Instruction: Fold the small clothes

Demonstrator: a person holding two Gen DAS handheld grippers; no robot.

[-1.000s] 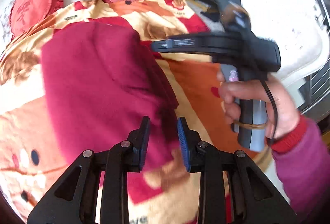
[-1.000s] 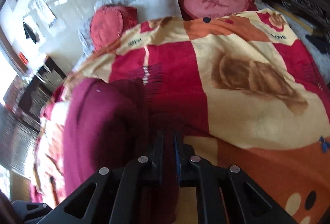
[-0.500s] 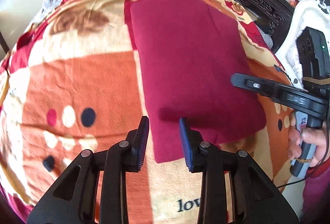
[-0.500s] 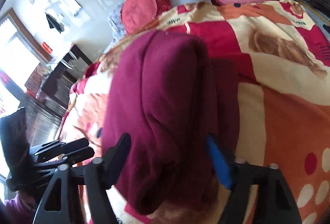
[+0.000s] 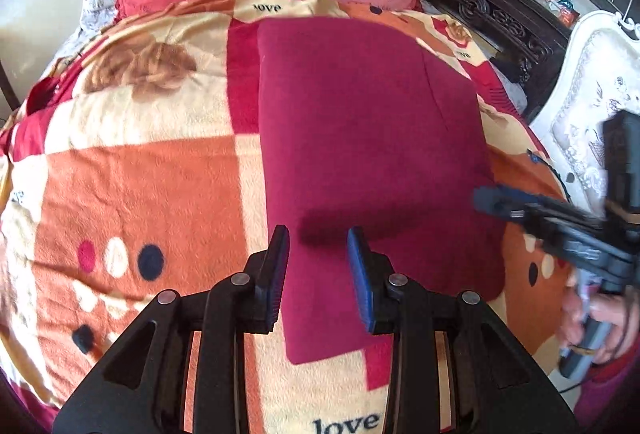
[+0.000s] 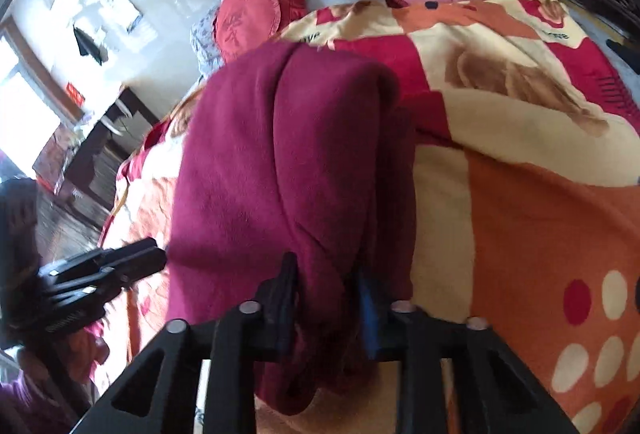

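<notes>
Fingers of the left gripper (image 5: 318, 274) stand apart over the near edge of the dark red fleece garment (image 5: 368, 154), gripping nothing. That garment lies flat mid-frame on the orange patterned blanket (image 5: 132, 194). The right gripper (image 6: 326, 298) straddles a fold without pinching it, probably positioning for another fold.

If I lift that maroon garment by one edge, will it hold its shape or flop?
Probably flop: the maroon garment is soft fleece-like cloth lying in loose folds on the blanket. Near the right gripper its edge bunches and droops, so a one-edge lift would likely undo the fold. It looks unlikely to slip.
</notes>
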